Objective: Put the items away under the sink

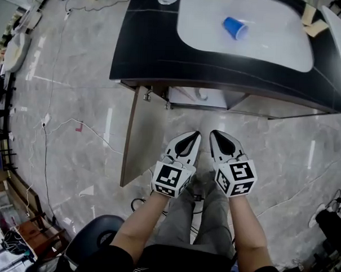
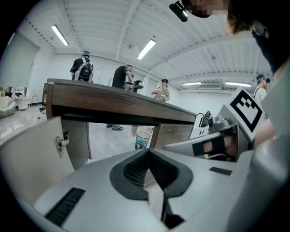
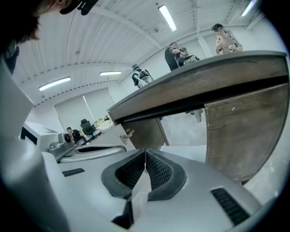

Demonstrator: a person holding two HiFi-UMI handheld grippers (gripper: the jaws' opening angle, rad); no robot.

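Jaws pressed together on nothing, the left gripper (image 1: 192, 137) and right gripper (image 1: 217, 136) hover before the open cabinet door (image 1: 139, 142), between items, while a blue cup (image 1: 235, 28) lies in the sink (image 1: 276, 50) above, probably the next thing to reach for and grasp.

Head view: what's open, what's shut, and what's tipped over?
Blue cup: tipped on its side in the sink.
Left cupboard door: swung open.
Left gripper: shut, holding nothing.
Right gripper: shut, holding nothing.
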